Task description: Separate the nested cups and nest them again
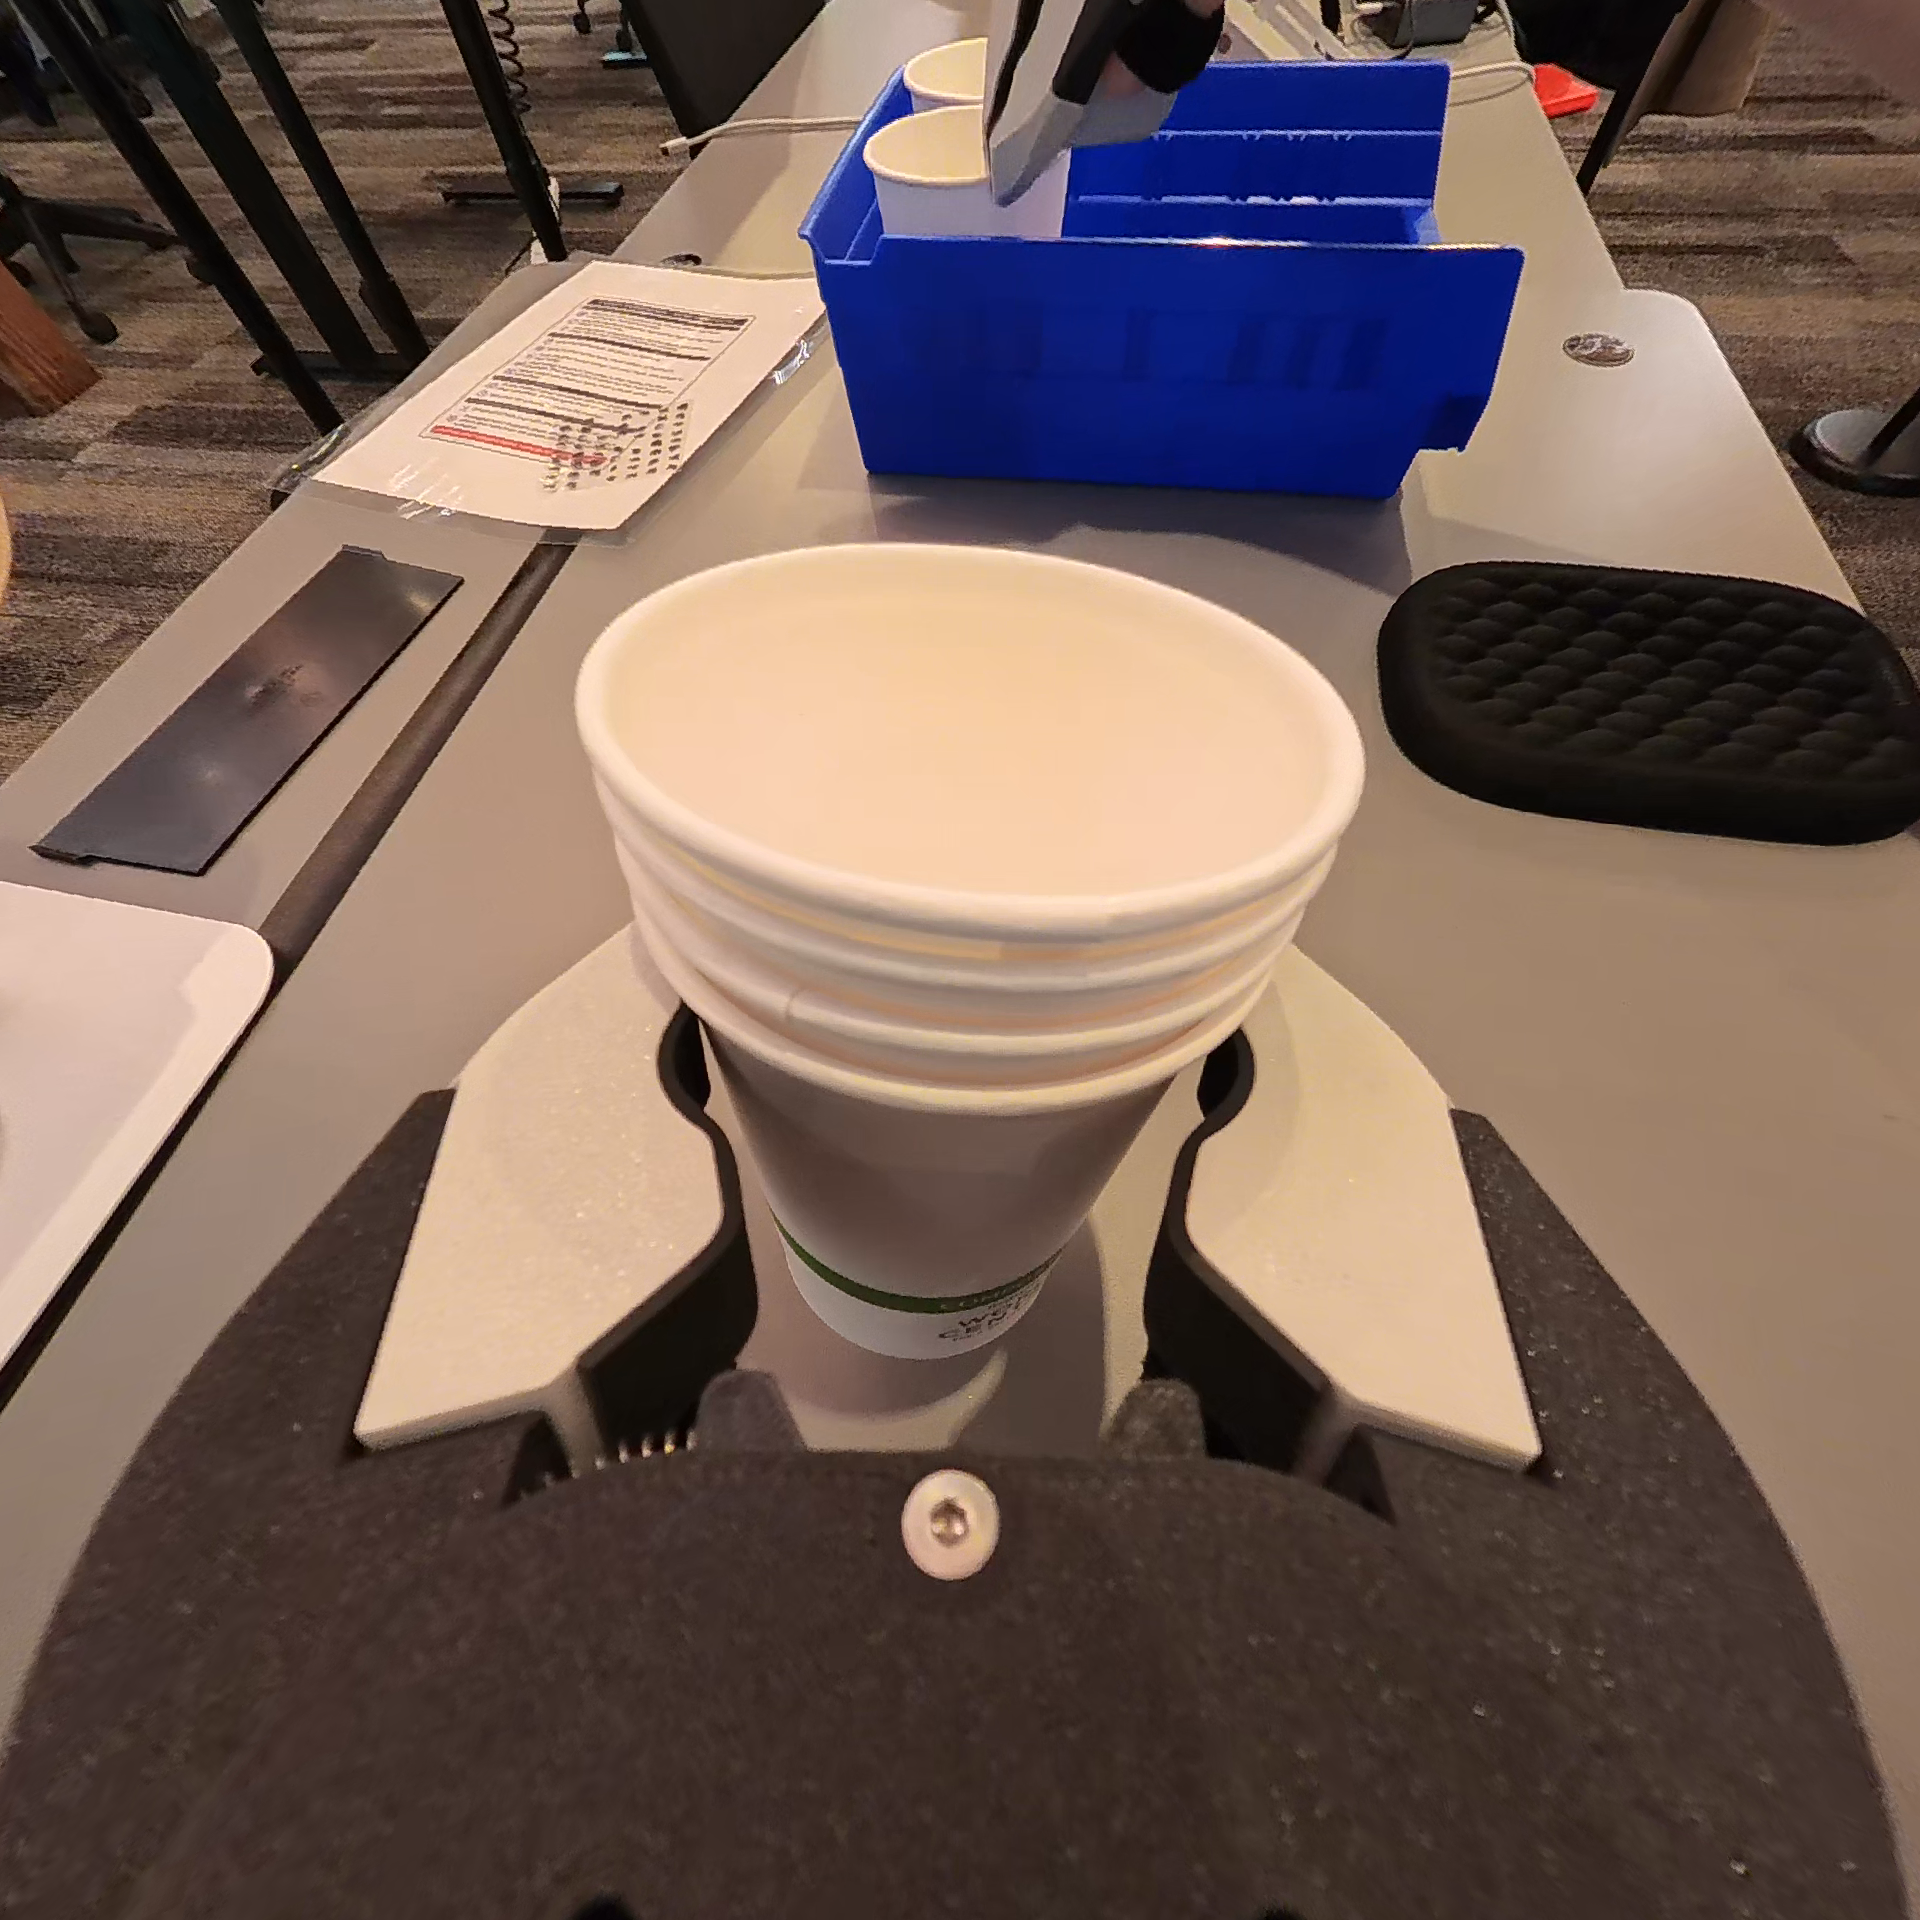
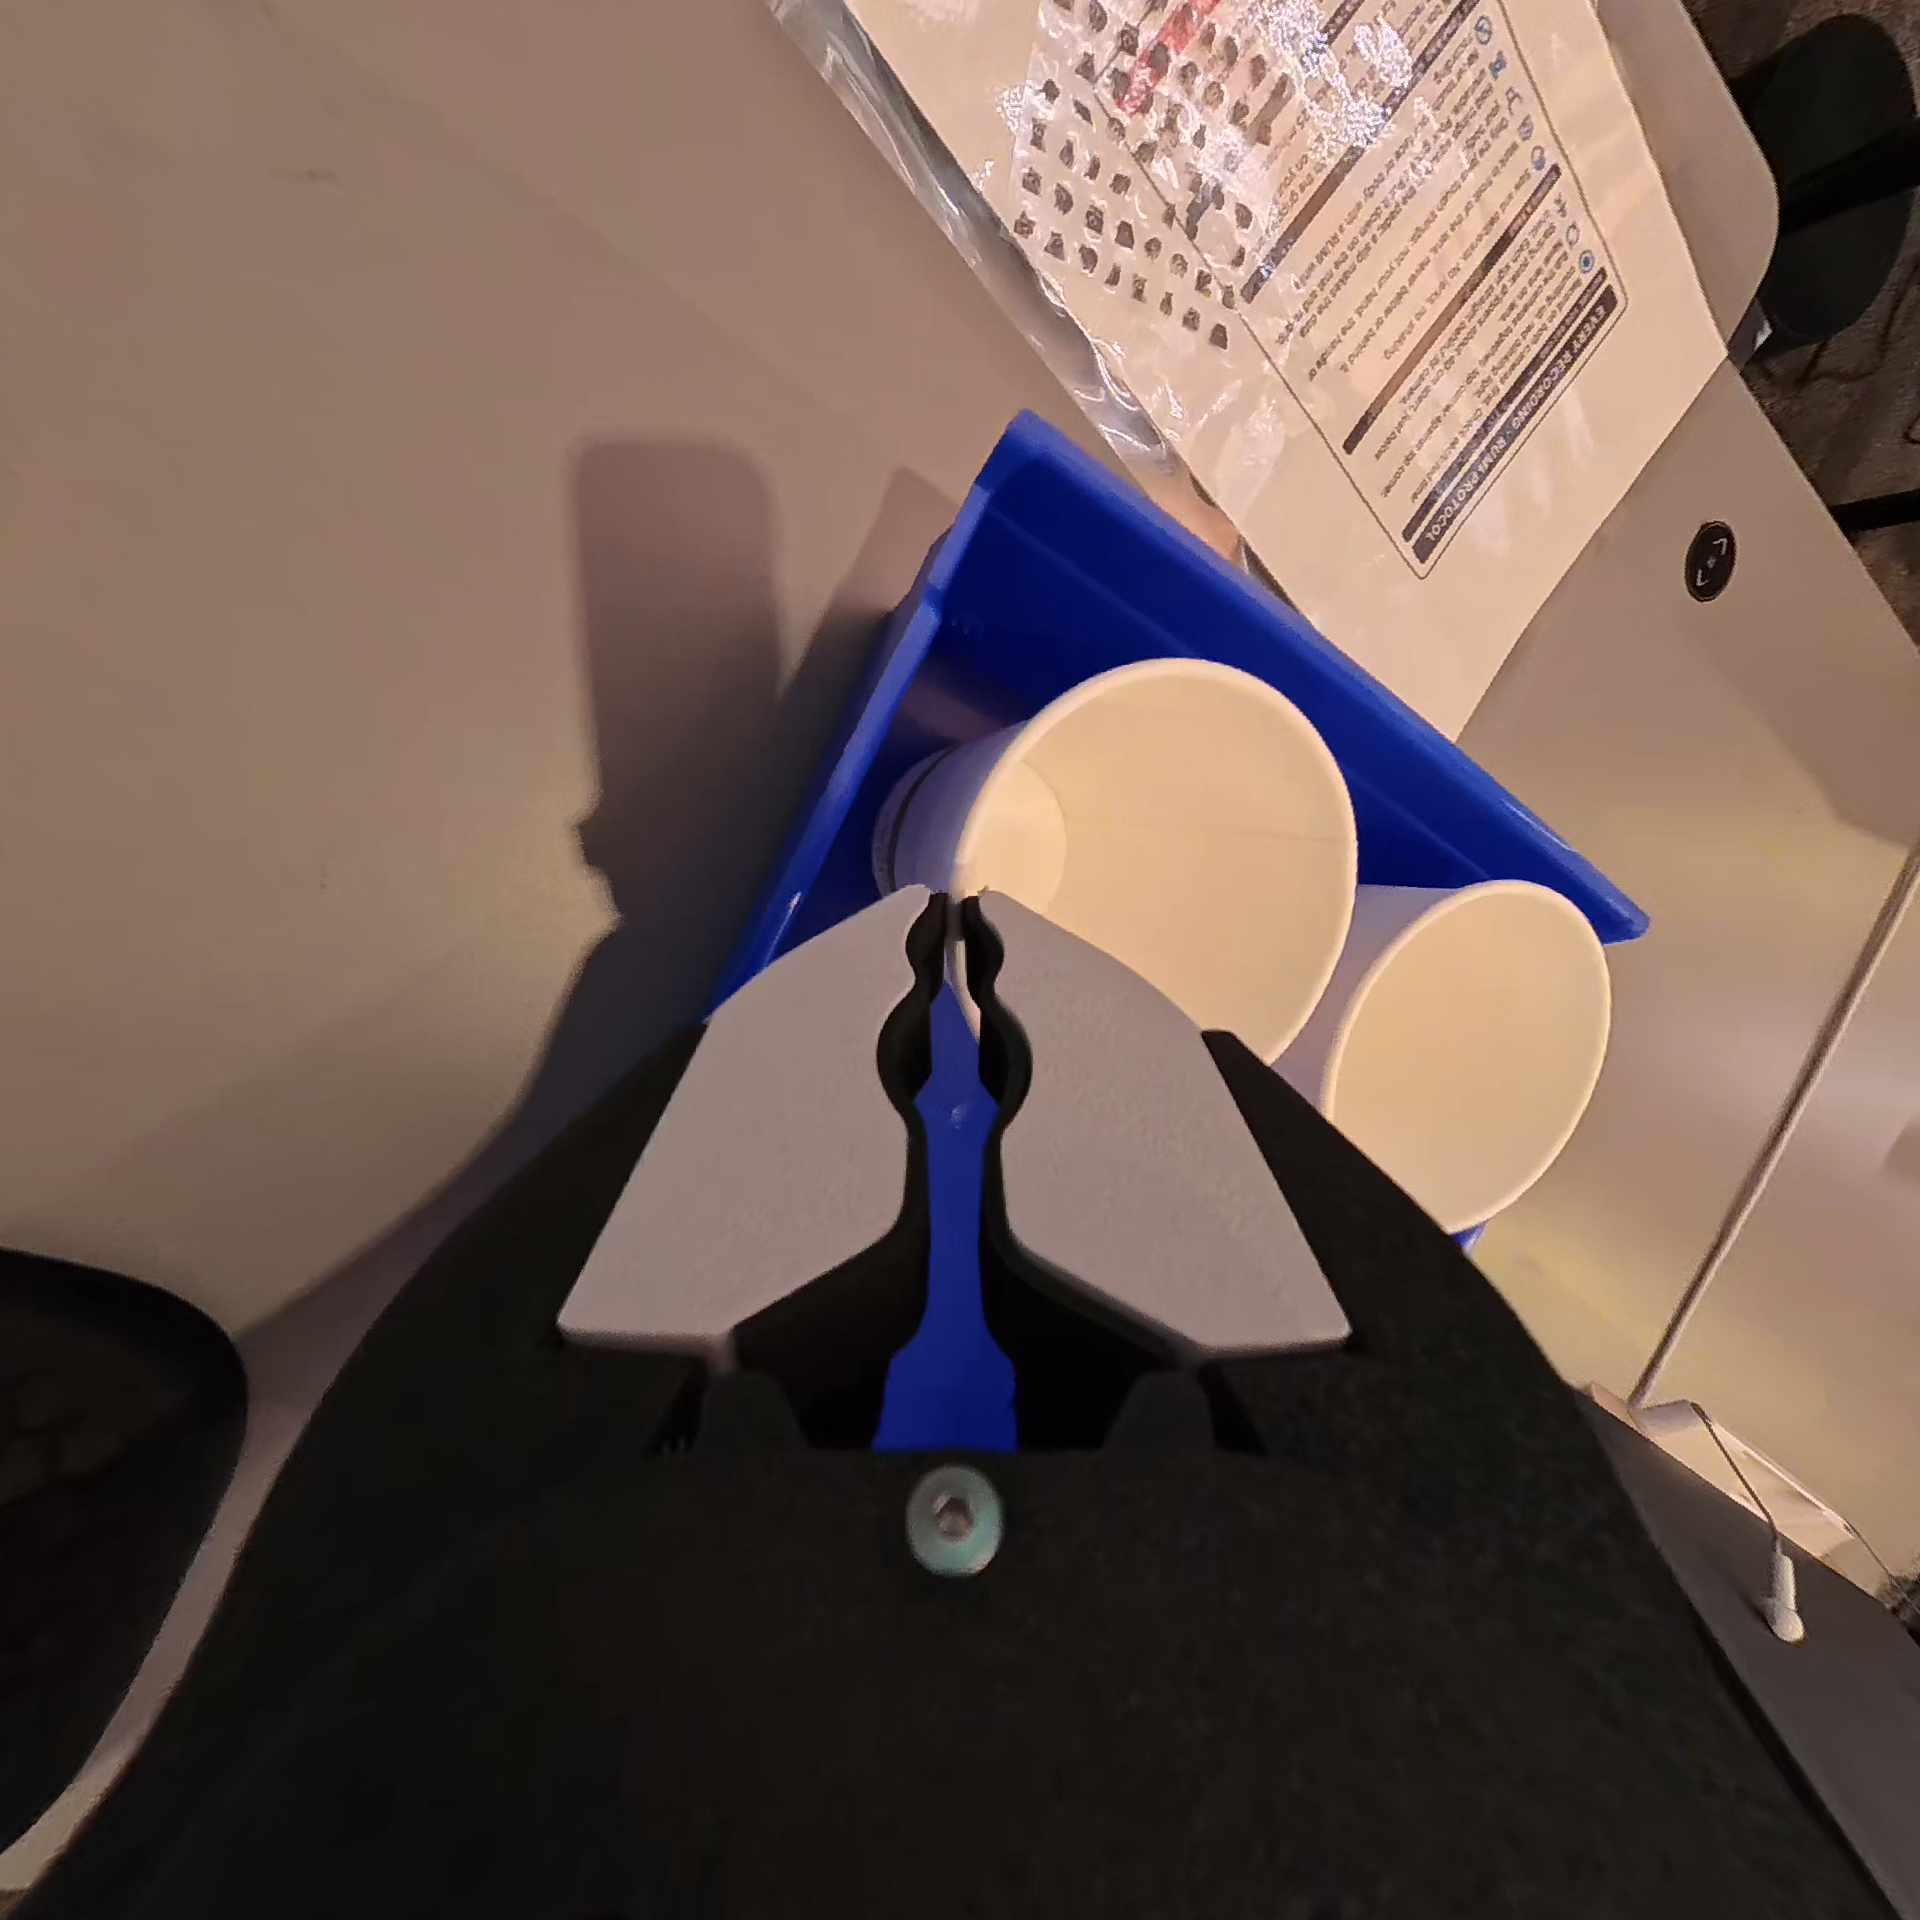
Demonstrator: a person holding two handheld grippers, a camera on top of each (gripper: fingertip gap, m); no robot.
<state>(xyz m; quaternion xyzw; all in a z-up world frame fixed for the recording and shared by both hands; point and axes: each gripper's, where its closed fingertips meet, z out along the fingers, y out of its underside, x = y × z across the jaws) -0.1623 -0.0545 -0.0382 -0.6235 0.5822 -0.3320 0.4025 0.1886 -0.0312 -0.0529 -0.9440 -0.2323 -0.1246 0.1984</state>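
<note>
Nested white paper cups (image 1: 966,852), several rims stacked, fill the centre of the left wrist view, clamped low on the outer cup's wall by the left gripper (image 1: 961,1122); the stack stands above a grey table (image 1: 1507,1039). In the upper middle of that frame a blue divided bin (image 1: 1164,364) holds two single cups, the nearer cup (image 1: 925,171) and a farther cup (image 1: 940,71) behind it; the right gripper (image 2: 954,914) is pinched shut on the nearer cup's rim, as the right wrist view shows centrally. A laminated instruction sheet (image 1: 551,395) lies at upper left; a black strip (image 1: 260,717) at middle left; a black quilted pad (image 1: 1652,696) at right; a white tray (image 1: 114,1049) at the left edge. Patterned carpet (image 1: 125,208) and dark table legs occupy the upper left.
</note>
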